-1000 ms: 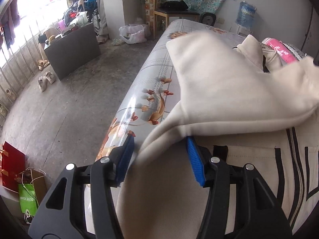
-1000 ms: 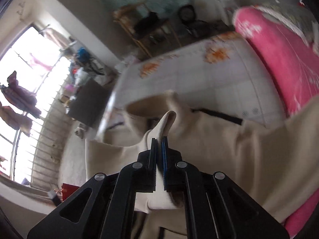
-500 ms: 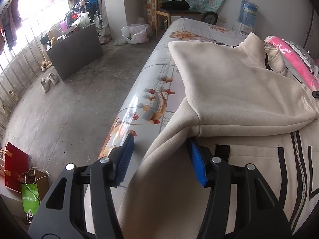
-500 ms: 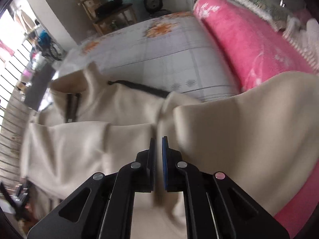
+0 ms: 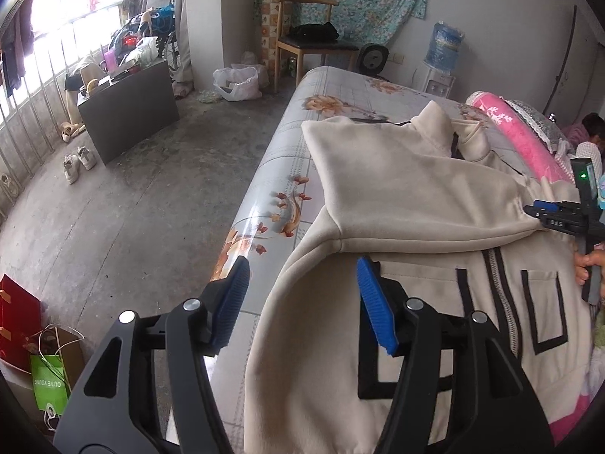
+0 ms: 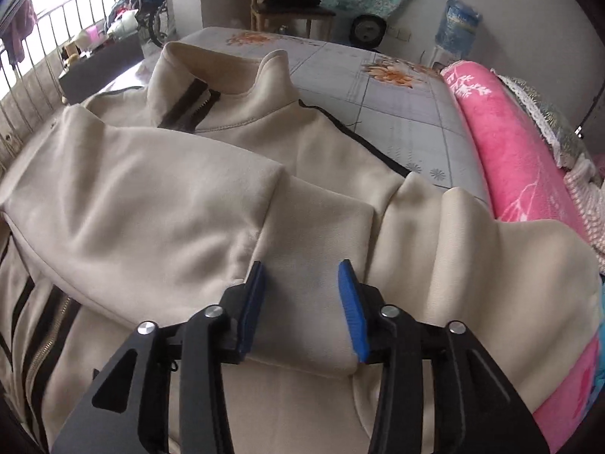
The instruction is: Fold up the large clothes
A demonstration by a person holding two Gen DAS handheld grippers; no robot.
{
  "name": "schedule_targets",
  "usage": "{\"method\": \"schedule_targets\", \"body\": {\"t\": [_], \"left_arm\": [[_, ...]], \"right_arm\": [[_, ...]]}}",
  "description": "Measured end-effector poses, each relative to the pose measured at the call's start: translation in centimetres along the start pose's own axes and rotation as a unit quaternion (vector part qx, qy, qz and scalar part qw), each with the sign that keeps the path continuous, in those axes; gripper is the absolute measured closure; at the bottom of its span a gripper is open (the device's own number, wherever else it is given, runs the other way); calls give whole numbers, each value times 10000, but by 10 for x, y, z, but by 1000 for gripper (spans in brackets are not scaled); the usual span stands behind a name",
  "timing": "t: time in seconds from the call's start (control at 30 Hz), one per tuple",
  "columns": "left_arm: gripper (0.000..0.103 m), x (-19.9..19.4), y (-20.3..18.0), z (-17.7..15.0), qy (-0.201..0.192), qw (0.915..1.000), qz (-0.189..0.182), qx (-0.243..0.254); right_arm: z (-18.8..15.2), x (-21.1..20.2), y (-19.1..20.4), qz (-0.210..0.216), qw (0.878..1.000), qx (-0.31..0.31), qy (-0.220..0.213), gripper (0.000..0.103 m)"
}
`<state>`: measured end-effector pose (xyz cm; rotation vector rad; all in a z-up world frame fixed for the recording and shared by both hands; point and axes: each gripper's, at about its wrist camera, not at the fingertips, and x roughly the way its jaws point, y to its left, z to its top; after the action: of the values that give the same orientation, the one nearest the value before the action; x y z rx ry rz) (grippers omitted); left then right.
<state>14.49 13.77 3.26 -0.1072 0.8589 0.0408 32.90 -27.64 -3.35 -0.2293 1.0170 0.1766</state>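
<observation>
Spread across a bed covered in a grey floral sheet: a large cream jacket with black trim and a front zip, collar toward the far end, hem hanging toward the near edge. Folded across its chest, one sleeve, cuff end lying near the zip. Along the far side of the bed, touching the jacket's other sleeve, a rolled pink blanket. Beyond the bed, a wooden chair against the wall, and a dark cabinet on the concrete floor near the barred window. Above the jacket's near shoulder, left gripper, jaws opening, blue pads set wide, fabric showing between them but pressed by neither. Over the folded sleeve's cuff, right gripper, jaws opening too, pads clear of the cloth lying flat beneath. At the right edge of the left wrist view, part of a hand on the right gripper's handle.
</observation>
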Motion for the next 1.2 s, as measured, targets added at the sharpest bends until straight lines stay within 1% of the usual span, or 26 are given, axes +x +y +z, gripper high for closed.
{"method": "schedule_targets", "body": {"t": [0.03, 0.07, 0.1, 0.13, 0.2, 0.23, 0.27, 0.3, 0.33, 0.37, 0.43, 0.53, 0.6, 0.67, 0.77, 0.8, 0.83, 0.87, 0.93, 0.97, 1.0, 1.03, 1.2], "left_arm": [[44, -9, -3, 6, -37, 10000, 31, 70], [42, -15, -6, 11, -91, 9998, 52, 143], [40, -20, -12, 19, -169, 9995, 73, 251], [35, -21, -19, 26, -220, 9991, 84, 339], [33, -13, -38, 41, -213, 9985, 75, 506], [32, -5, -47, 47, -192, 9984, -21, 532], [28, 7, -59, 54, -157, 9983, -148, 549], [27, 18, -68, 58, -110, 9982, -168, 564], [27, 31, -78, 62, -55, 9980, -161, 602], [27, 46, -90, 66, 12, 9975, -146, 685], [27, 71, -113, 69, 88, 9959, -89, 892], [24, 102, -144, 70, 202, 9925, -130, 1198], [22, 121, -159, 69, 283, 9919, -143, 1233], [20, 137, -172, 65, 399, 9909, -131, 1282], [19, 157, -180, 55, 699, 9890, -59, 1302], [16, 159, -180, 54, 682, 9898, -26, 1249], [12, 158, -177, 52, 567, 9918, 39, 1146], [11, 160, -175, 51, 623, 9921, 12, 1088], [7, 161, -167, 49, 665, 9939, -74, 872], [7, 161, -165, 49, 623, 9946, -103, 820], [7, 161, -166, 47, 590, 9944, -80, 875], [7, 160, -166, 45, 534, 9945, -69, 902], [7, 160, -166, 43, 492, 9944, -113, 927]], "right_arm": [[2, -2, -2, 2, 9999, 129, 43, 60], [3, -6, -1, 129, 9997, 188, -7, 60], [4, -11, 3, 295, 9994, 166, -115, 60], [4, -15, 10, 396, 9989, 92, -226, 60], [3, -17, 19, 558, 9979, -88, -304, 56], [0, -12, 26, 629, 9975, -190, -265, 53], [-3, -6, 31, 630, 9975, -279, -154, 53], [-6, 3, 37, 520, 9979, -375, -56, 50], [-8, 1, 37, 419, 9981, -359, -267, 47], [-7, 1, 37, 422, 9984, -334, -198, 47], [-6, -2, 30, 454, 9989, -91, -53, 47], [-14, -18, 25, 446, 9989, -24, -172, 47], [-22, -26, 19, 426, 9990, 53, -149, 47], [-30, -29, 14, 509, 9986, 131, -67, 45], [-43, -27, 16, 443, 9990, 16, 11, 38], [-46, -23, 17, 390, 9992, -22, 56, 37], [-50, -20, 18, 370, 9993, -40, 101, 34], [-52, -20, 16, 369, 9993, 16, 9, 26], [-54, -16, 13, 392, 9992, 111, 36, 19], [-54, -16, 12, 394, 9990, 191, 14, 14], [-55, -14, 11, 415, 9988, 239, 50, 12], [-55, -13, 10, 453, 9986, 273, 62, 7], [-55, -11, 13, 428, 9984, 320, 164, 6]]}}
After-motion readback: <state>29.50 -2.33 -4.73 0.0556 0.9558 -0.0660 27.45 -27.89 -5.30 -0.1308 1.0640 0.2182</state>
